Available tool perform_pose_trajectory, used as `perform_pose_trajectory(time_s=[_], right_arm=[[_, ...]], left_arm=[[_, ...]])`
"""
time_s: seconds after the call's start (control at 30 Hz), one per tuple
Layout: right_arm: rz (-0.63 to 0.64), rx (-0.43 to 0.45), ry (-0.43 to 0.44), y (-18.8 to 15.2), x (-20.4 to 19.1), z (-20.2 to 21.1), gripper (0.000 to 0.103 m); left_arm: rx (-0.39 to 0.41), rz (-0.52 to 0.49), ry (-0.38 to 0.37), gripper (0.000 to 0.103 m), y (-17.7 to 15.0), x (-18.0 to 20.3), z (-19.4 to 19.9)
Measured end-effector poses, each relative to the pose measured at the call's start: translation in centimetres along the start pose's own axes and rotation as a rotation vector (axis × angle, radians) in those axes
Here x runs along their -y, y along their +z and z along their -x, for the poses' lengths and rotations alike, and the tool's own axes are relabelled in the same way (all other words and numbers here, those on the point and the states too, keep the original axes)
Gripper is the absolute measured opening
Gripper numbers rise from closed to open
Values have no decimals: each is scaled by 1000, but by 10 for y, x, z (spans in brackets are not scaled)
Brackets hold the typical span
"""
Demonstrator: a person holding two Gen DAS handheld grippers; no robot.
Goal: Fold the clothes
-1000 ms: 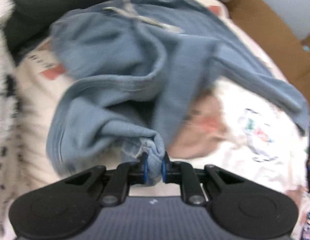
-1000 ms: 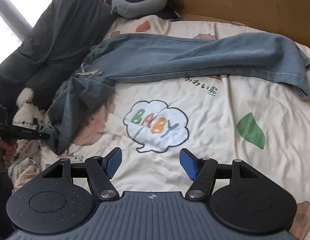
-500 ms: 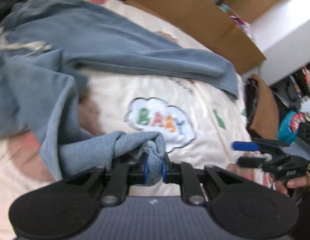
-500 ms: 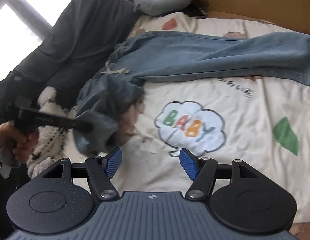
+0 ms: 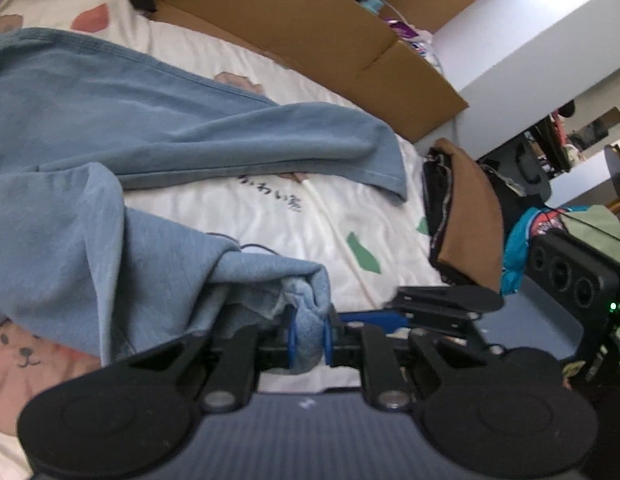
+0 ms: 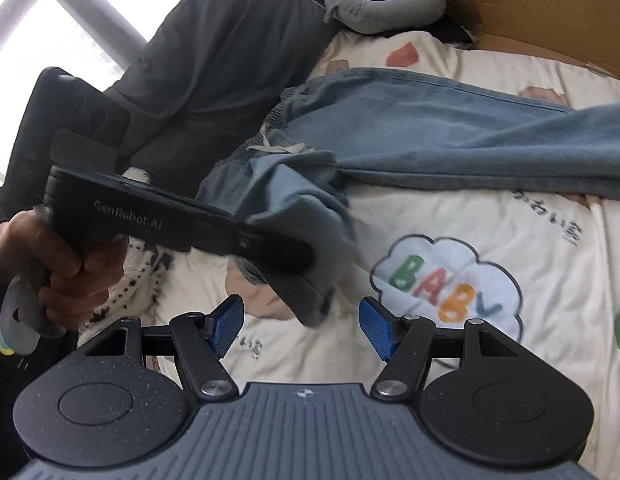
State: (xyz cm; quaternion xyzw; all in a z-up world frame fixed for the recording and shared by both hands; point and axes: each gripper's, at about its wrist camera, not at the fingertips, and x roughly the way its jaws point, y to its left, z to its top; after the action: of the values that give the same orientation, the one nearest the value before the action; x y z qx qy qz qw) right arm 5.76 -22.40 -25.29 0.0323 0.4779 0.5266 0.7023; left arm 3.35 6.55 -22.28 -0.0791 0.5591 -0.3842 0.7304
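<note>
Blue trousers [image 6: 450, 140] lie across the bedsheet [image 6: 490, 240]; the left gripper [image 5: 308, 334], clamped on one leg's cuff, has swung it over toward the wide-open right gripper [image 6: 301, 326], probably for a handover before folding.

Bedsheet [image 6: 490, 360]: lying cream-white under everything, showing a cloud patch reading "BABY" [image 6: 446, 284] and green shapes.
Bear print [image 5: 23, 356]: showing on the bedsheet at the near left edge in the left wrist view.
Cardboard box [image 5: 310, 36]: standing along the bedsheet's far edge, flaps open.
Grey neck pillow [image 6: 384, 10]: curling at the bedsheet's far corner, just beside the cardboard box.
Dark grey blanket [image 6: 213, 64]: slumping along the bedsheet's window side.
Brown cloth [image 5: 470, 216]: hanging folded just off the bedsheet's end.
Spotted white fleece [image 6: 143, 276]: bunching beside the bedsheet, below the dark grey blanket.
</note>
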Motion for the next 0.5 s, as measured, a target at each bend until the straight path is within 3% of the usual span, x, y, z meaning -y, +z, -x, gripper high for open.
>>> perform_pose_trajectory(time_s=[0.17, 0.2, 0.27, 0.43, 0.5], right_arm=[[15, 15, -1, 5, -3, -13, 66], [24, 16, 0, 5, -4, -14, 61], [38, 20, -17, 5, -4, -14, 29], [70, 22, -11, 0, -4, -9, 13], [81, 8, -32, 0, -3, -8, 9]], left_arm=[[9, 21, -48, 13, 0, 3, -1], [11, 30, -51, 13, -2, 2, 0], [10, 49, -64, 14, -3, -1, 1], [10, 52, -91, 18, -3, 1, 9], [30, 54, -94, 24, -3, 1, 18]])
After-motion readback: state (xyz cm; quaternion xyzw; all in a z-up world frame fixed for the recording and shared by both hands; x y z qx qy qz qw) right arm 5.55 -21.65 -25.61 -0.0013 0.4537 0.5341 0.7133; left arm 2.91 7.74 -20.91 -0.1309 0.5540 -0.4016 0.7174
